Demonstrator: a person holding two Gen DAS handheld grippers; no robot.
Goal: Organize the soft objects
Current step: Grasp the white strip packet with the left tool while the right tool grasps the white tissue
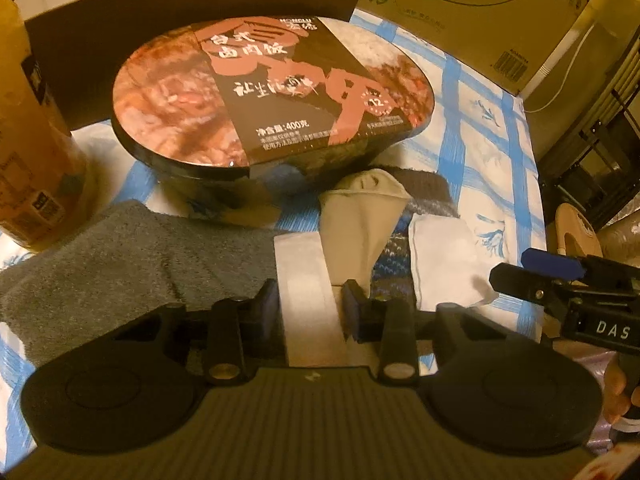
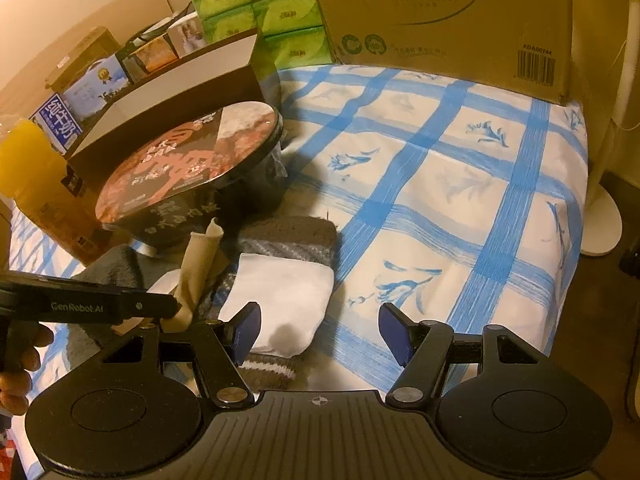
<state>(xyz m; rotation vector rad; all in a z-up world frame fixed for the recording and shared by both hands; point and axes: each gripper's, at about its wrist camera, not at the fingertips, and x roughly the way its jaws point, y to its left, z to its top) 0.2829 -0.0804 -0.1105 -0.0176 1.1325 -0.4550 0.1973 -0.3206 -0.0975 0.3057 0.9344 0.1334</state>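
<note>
Left wrist view: the left gripper point(image 1: 310, 308) has its jaws narrowed around a beige sock point(image 1: 360, 224), which appears to be held; the sock's long axis runs from the jaws away toward the far side, its open cuff end pointing at the instant-meal bowl point(image 1: 272, 96). In the right wrist view the same beige sock point(image 2: 198, 264) stands nearly upright, cuff uppermost, so it is lifted clear of the pile rather than lying flat, probably to separate it from its neighbours before it is sorted. Left of it lies a grey towel point(image 1: 104, 256), long axis running left to right along the near edge; right of it a folded white cloth point(image 2: 284, 296) rests on top of a dark knitted sock point(image 2: 288, 240), both lying near-to-far. All soft items sit on the blue-checked cloth point(image 2: 460, 184) covering the surface, just near of the bowl and right of an orange juice bottle point(image 2: 36, 176). The right gripper point(image 2: 320, 332) has its jaws wide apart and holds nothing; its left jaw hangs over the near end of the white cloth, its right jaw over bare checked cloth, a pose suited to reaching for that cloth. A cardboard box point(image 2: 440, 12) and green tissue packs point(image 2: 264, 4) line the far edge.
</note>
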